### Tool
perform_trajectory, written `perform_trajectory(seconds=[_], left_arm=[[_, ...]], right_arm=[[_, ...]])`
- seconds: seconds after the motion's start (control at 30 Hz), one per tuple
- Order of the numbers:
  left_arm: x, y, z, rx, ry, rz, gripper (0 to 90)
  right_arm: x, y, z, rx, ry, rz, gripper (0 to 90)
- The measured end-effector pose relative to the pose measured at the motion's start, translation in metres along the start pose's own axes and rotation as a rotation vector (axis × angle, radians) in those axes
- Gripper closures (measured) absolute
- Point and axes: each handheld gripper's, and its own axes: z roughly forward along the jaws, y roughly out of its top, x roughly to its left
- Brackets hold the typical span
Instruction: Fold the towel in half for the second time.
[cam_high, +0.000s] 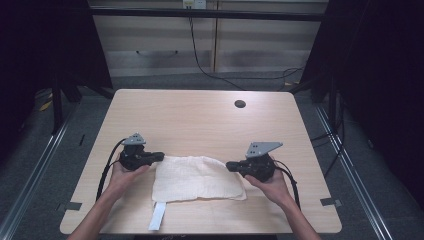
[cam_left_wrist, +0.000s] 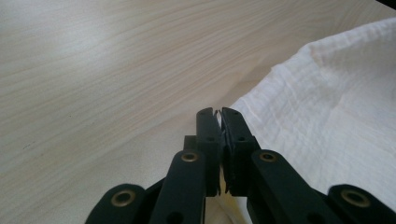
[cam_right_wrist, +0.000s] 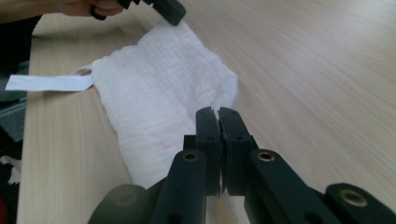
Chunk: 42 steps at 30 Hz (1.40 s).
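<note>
Cloth (cam_high: 197, 178) lies flat on the near half of the bench (cam_high: 200, 115), a white strip (cam_high: 158, 216) trailing from its near left corner toward the bench edge. Left gripper (cam_high: 159, 156) sits at the cloth's far left corner, jaws closed, nothing seen between them. Right gripper (cam_high: 231, 165) sits at the cloth's right edge, jaws likewise closed and empty. Judged: the cloth is light, soft, limp and crinkled; it will sag and bunch, so a pinch at opposite corners or edges suits. Beyond the cloth, a cable hole (cam_high: 240, 104) lies well apart. Nothing obstructs either gripper.
</note>
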Motion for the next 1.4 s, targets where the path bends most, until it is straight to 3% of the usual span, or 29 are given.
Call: perform_trajectory(seconds=[0.37,0.5,0.7,0.77,0.9,1.0,1.2,1.4], left_arm=[[0.001,-0.001,-0.001,-0.010,0.029,-0.012,86.9],[0.000,-0.001,-0.002,-0.014,0.037,-0.008,86.9],[-0.003,0.001,0.000,-0.022,0.028,0.001,86.9],[-0.004,0.002,-0.001,-0.021,0.029,0.005,86.9],[-0.006,0.004,-0.005,-0.050,0.023,0.000,86.9],[-0.012,0.011,-0.011,-0.079,0.018,0.019,86.9],[-0.030,0.023,-0.018,-0.120,-0.001,0.080,86.8],[-0.051,0.024,-0.024,-0.099,-0.015,0.181,86.8]], right_arm=[[0.023,-0.017,0.008,0.081,0.064,-0.030,87.7],[0.027,-0.028,0.006,0.105,0.077,-0.013,87.7],[0.030,-0.048,0.023,0.212,0.115,0.008,87.7],[0.029,-0.049,0.026,0.219,0.118,0.027,87.8],[0.027,-0.048,0.028,0.233,0.093,0.048,88.1],[0.025,-0.045,0.030,0.243,0.058,0.052,88.2],[0.010,-0.040,0.034,0.251,-0.028,0.082,88.4],[-0.003,-0.037,0.036,0.256,-0.061,0.112,88.5]])
